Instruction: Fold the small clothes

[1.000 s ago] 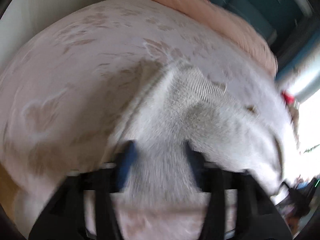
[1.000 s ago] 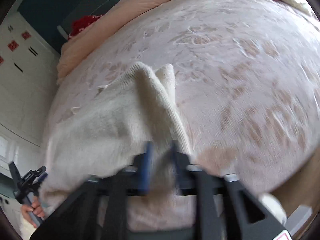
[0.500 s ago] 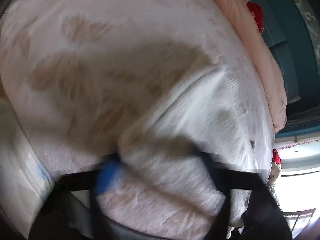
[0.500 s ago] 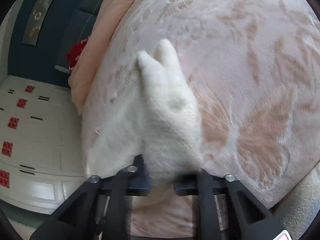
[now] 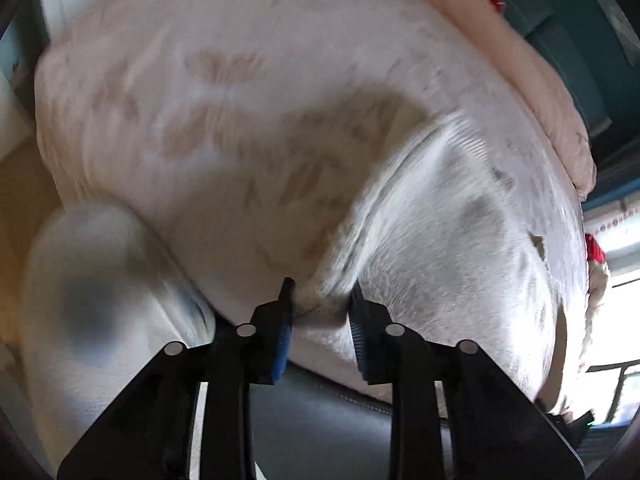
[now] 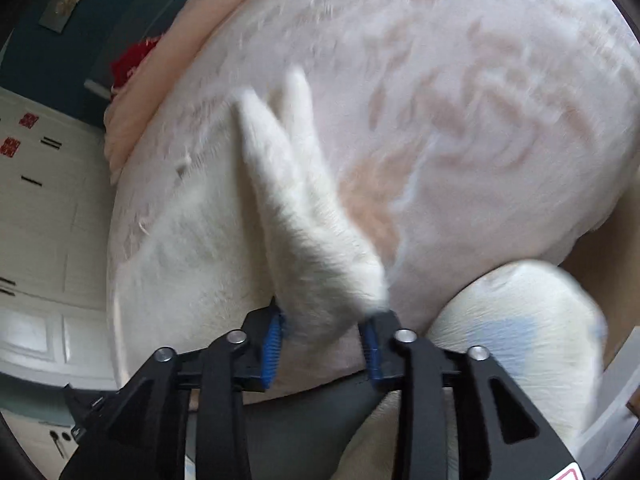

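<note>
A small white fuzzy knit sweater (image 5: 448, 236) lies on a pink bedspread with brown leaf prints (image 5: 224, 128). My left gripper (image 5: 322, 312) is shut on a bunched corner of the sweater at the near edge of the bed. In the right wrist view the sweater (image 6: 188, 248) spreads to the left, with its folded sleeve (image 6: 304, 216) running from the fingers up the bed. My right gripper (image 6: 324, 332) has its jaws part way apart with the near end of the sleeve between them.
A peach duvet (image 5: 520, 60) is bunched along the far side of the bed, with a red item (image 6: 132, 60) and a dark teal headboard beyond. White wardrobe doors (image 6: 36, 208) stand at left. A white pillow (image 6: 524, 328) lies off the bed's near corner.
Both grippers have drawn back to the bed's near edge, pulling the sweater with them. The left jaws have closed onto the cloth; the right jaws have opened wider around the sleeve.
</note>
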Available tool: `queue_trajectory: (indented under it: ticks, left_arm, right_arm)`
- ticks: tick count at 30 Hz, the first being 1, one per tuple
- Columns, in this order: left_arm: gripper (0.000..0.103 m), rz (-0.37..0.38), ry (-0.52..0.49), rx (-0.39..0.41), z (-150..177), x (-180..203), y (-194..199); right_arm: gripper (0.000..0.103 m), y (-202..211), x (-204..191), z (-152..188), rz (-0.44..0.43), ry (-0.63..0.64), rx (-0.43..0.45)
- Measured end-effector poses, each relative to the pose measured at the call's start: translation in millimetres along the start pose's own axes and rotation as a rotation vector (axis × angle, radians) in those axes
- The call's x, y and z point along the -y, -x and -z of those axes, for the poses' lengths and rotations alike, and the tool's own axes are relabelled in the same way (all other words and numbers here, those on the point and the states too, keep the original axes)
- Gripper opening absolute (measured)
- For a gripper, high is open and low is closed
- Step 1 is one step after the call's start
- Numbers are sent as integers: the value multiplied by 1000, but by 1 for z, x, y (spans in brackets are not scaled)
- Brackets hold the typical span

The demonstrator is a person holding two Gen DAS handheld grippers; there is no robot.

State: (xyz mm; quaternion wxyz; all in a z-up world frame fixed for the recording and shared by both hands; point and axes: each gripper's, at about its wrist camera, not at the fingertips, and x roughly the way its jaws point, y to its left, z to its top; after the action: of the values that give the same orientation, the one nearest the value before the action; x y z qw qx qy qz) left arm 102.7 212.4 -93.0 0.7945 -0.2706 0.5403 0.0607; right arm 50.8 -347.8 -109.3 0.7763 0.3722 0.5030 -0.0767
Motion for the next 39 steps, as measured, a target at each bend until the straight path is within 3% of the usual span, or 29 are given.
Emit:
queue_trajectory:
  ticks: [3,4,5,8,11,13,15,16,17,18,19,22,25,26,29,31,34,37,39]
  left_arm:
    - [46,0,-87,135,-27,25,33]
    - [63,-1,-101,176,-35,33,38]
    - [72,4,-110,197,-40,41,40]
    - [80,54,-168,187,-70,69,21]
    - [80,42,-213,112,-97,93,-26]
    - [80,30,-188,32,-114,102,-62]
    - [79,34,-159,-29,-115,99,-80]
    - [73,46,-157,-50,-118,101,-93]
    - [52,38,-174,-45,-117,104,-95]
    - [38,21,-197,-37,-115,104,-95]
    - [6,12,-236,-31,-117,107,-94]
    - [7,79,-253,24,-128,110,-71]
    - [7,66,-254,68,-142,108,-61]
    - [7,51,-250,60,-145,105,-68]
    - [7,-48,-278,-18,-138,104,-121]
    - [8,-68,-291,1,-132,103,-126]
    - [15,-75,-301,20,-128,110,-116]
    - [40,-114,-340,91,-120,121,-78]
    - [49,-74,-351,161,-106,129,-45]
  right_arm:
    - [56,33,-10,-20,24,27,117]
    - [61,40,-18,-27,20,47,146]
    - [62,40,-30,-40,10,82,159]
    - [65,17,-69,-66,18,195,131]
    - [66,-26,-102,-91,54,287,91]
    - [74,-53,-110,-100,84,311,51]
    - [75,-81,-122,-104,135,330,11]
    - [73,-90,-121,-103,156,339,3]
    - [66,-102,-124,-103,171,358,-10]
    - [27,-109,-126,-102,171,374,-19]
    - [14,-112,-130,-102,171,392,-29]
    - [10,-75,-135,-107,64,378,75]
    - [9,-47,-118,-120,30,303,183]
    - [9,-53,-108,-124,46,285,172]
    - [9,-111,-77,-125,159,276,4]
    - [12,-108,-82,-124,162,297,37]
    - [26,-92,-89,-125,144,262,32]
    - [42,-57,-105,-110,210,313,136]
    - [42,-30,-121,-85,145,347,189]
